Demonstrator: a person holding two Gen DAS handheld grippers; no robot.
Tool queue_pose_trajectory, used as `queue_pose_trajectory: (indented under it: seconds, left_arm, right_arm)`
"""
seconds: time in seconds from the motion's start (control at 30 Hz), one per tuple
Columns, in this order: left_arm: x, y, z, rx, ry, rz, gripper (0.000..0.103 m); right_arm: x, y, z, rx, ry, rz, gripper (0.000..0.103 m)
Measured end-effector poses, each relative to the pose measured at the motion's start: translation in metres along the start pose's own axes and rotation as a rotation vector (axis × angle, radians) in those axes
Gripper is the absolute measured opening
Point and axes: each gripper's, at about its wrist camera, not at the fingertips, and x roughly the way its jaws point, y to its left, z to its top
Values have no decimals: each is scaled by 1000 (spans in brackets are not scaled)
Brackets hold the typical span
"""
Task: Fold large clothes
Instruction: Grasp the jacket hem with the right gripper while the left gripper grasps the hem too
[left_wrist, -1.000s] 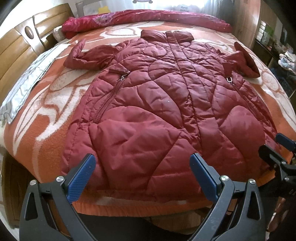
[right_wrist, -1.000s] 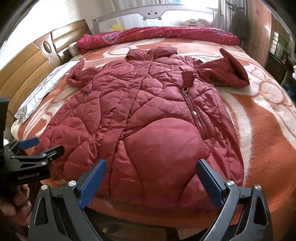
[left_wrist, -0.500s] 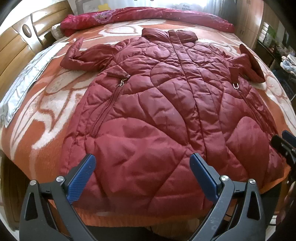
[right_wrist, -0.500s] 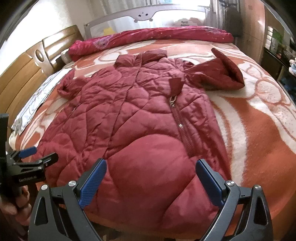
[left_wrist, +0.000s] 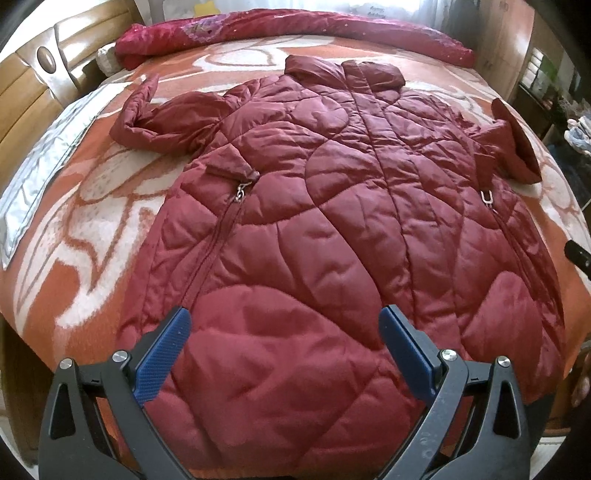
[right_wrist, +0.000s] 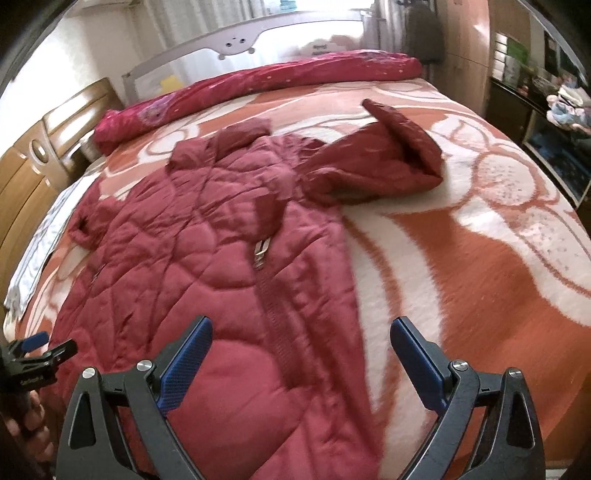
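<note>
**Jacket flat on bed, both pairs of fingers spread**

Red quilted jacket (left_wrist: 314, 221) spread flat on orange-and-white bed blanket (right_wrist: 480, 266), collar far, hem near. Left gripper (left_wrist: 282, 350) wide apart, empty, hem panel between and beyond its fingers (left_wrist: 162, 354). Right gripper (right_wrist: 301, 354) likewise spread, empty, over the jacket's right edge beside the zipper (right_wrist: 260, 254).

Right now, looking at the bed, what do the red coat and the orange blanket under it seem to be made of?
The coat looks like quilted synthetic shell, maybe nylon or polyester, over padding: a slight sheen, stitched curved panels, puffy wrinkles. The blanket looks like soft fleece or plush, matte and fuzzy, with an orange and white pattern; exact fibre cannot be told.
</note>
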Motion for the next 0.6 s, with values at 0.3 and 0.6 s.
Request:
queue_pose_trajectory:
  seconds: [0.3, 0.6]
  left_arm:
    - [21, 4, 42, -10, 21, 29, 102]
    - [42, 1, 80, -7, 45, 27, 102]
  right_arm:
    - [41, -52, 59, 73, 14, -56, 98]
    - [91, -106, 127, 144, 8, -121, 97]
